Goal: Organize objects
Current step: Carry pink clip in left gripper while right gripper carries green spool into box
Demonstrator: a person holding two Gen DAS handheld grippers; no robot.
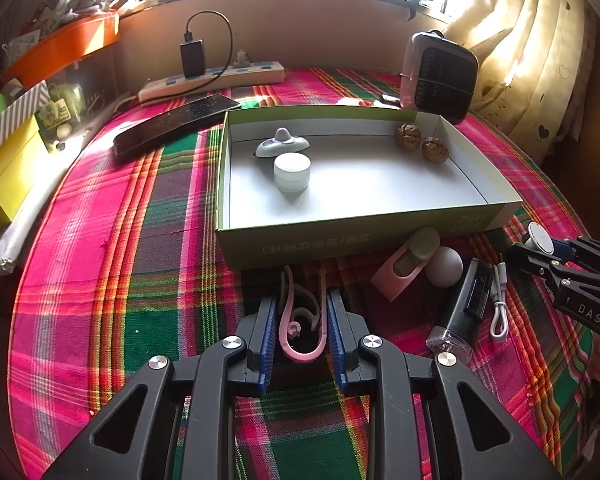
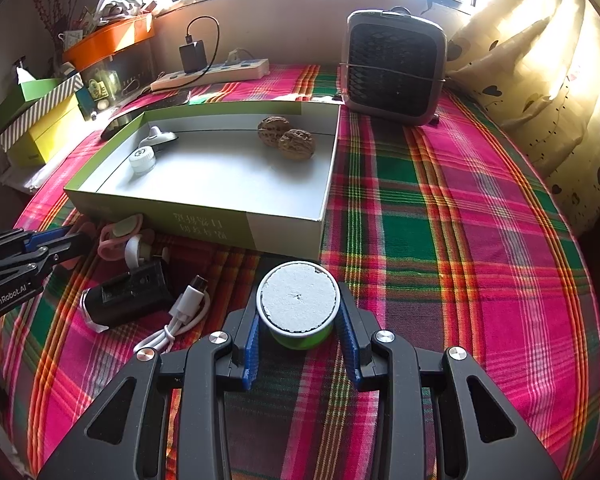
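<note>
Left wrist view: your left gripper (image 1: 303, 322) has its fingers pinching the pink hook clips (image 1: 300, 320), a loose tangle of thin loops lying just in front of the green box (image 1: 380, 236). Grip looks light, possibly only brushing the outer loops, hard to tell. Squeeze fully before lifting, or a loop slips out. Then clear the near wall and drop into bare floor beside the white jar (image 1: 292, 172).

Right wrist view: your right gripper (image 2: 298, 320) clamps the small green tub (image 2: 298, 312), white lid up, just short of the box's near corner. Keep it level, lift over the wall, set it down away from the 2 walnuts (image 2: 286, 136) so nothing rolls. Move 1 hand at a time; the left gripper sits close by at the left edge.
</note>
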